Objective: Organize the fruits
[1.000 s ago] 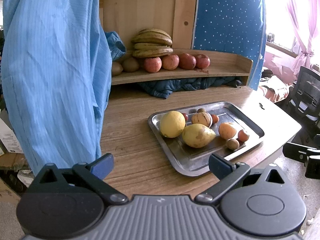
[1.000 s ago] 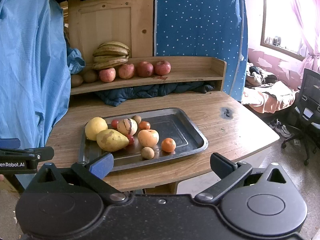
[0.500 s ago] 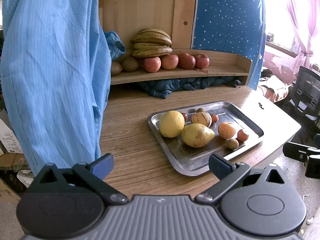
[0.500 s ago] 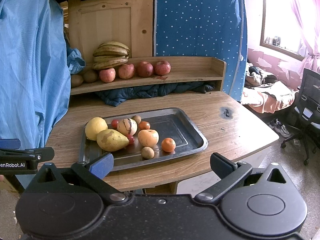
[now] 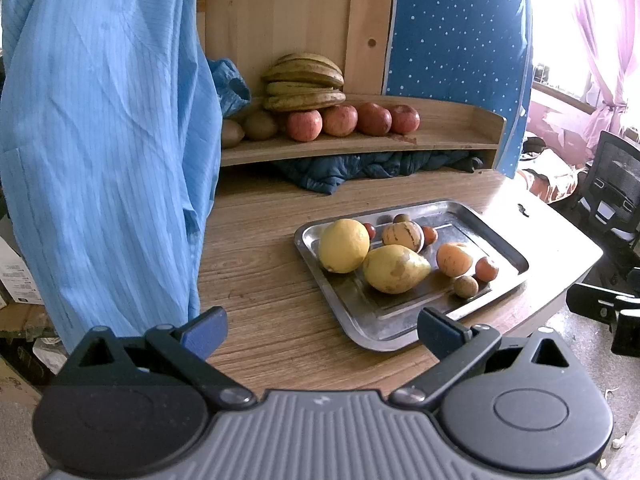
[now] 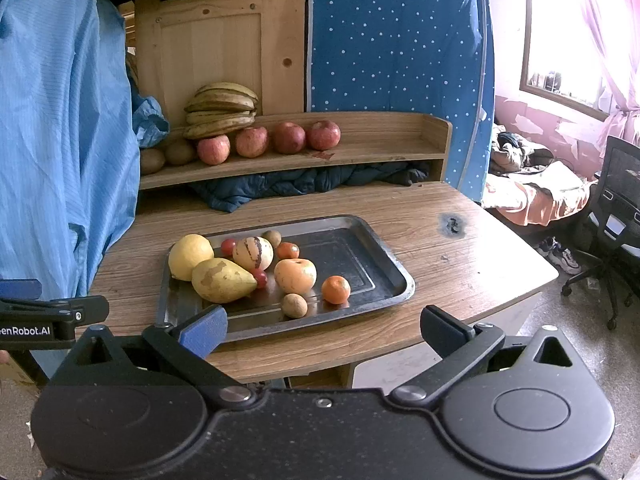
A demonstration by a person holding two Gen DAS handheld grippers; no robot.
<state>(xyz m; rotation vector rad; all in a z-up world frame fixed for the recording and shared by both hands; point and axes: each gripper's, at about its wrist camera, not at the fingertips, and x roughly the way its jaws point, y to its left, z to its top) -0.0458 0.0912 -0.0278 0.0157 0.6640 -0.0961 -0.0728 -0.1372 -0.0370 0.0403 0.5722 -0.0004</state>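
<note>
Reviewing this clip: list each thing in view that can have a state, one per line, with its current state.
left gripper: open, empty, short of the tray.
right gripper: open, empty, back from the desk edge.
metal tray: flat on the desk, fruit crowded in its left half.
pear: lying on its side in the tray.
lemon: in the tray, against the pear.
mandarin: in the tray, untouched.
bananas: stacked on the shelf.
apples: lined up on the shelf.

Wooden table (image 6: 460, 268) carries metal tray (image 6: 384, 258), dark blue cloth (image 6: 288, 186). Wooden shelf (image 6: 376, 152) carries 4 apples (image 6: 250, 142), bananas (image 6: 222, 110).
</note>
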